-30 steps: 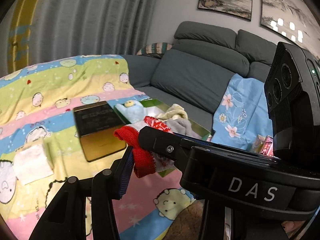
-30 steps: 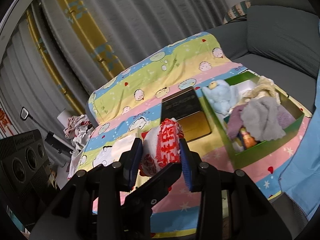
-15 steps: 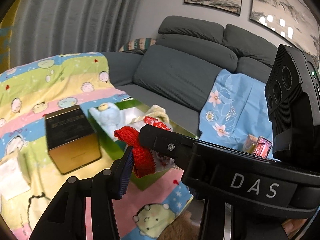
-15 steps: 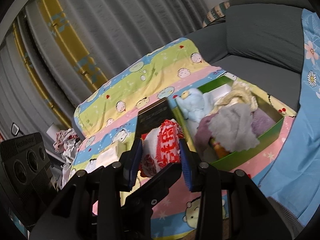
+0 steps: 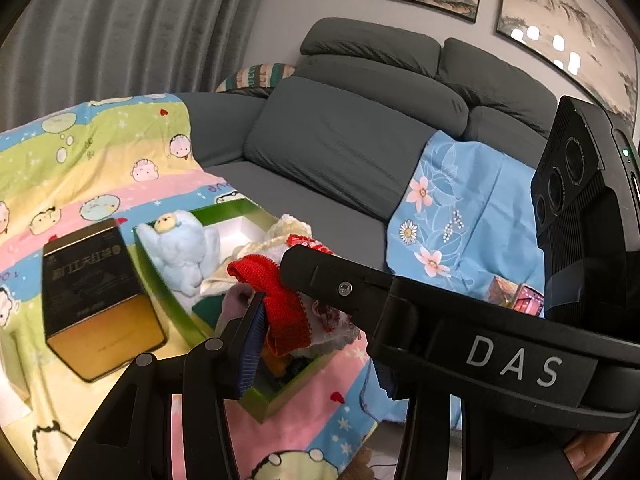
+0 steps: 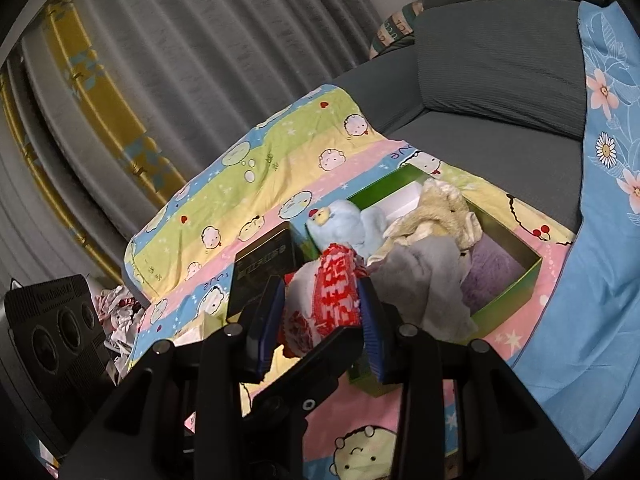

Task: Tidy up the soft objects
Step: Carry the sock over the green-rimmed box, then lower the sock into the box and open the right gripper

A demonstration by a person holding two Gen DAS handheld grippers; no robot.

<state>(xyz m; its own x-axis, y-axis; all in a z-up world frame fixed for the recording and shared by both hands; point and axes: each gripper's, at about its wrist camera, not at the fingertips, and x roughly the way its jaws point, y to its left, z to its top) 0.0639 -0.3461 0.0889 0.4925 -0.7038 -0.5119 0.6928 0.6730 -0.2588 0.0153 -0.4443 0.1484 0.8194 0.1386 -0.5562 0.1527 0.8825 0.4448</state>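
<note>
A red and white patterned cloth (image 6: pixel 334 300) is pinched between the blue pads of my right gripper (image 6: pixel 320 314). Its red edge (image 5: pixel 280 304) also sits against the left pad of my left gripper (image 5: pixel 308 328), which is shut on it; the other finger is hidden behind the right gripper's black body (image 5: pixel 480 344). The cloth hangs over the near end of an open green box (image 5: pixel 276 398) on the cartoon blanket. In the green box (image 6: pixel 508 298) lie a light blue plush (image 6: pixel 348 226), a cream cloth (image 6: pixel 440 208), a grey cloth (image 6: pixel 420 284) and a purple one (image 6: pixel 492 276).
A black and gold tin (image 5: pixel 92 300) stands left of the box on the striped cartoon blanket (image 5: pixel 100 168). Behind is a grey sofa (image 5: pixel 340 148) with a light blue flowered sheet (image 5: pixel 452 208) over its right part. Grey curtains hang at the left.
Both grippers carried the cloth rightward over the blanket; it was in front of the tin and now hangs over the green box's near end. Both grips are unchanged.
</note>
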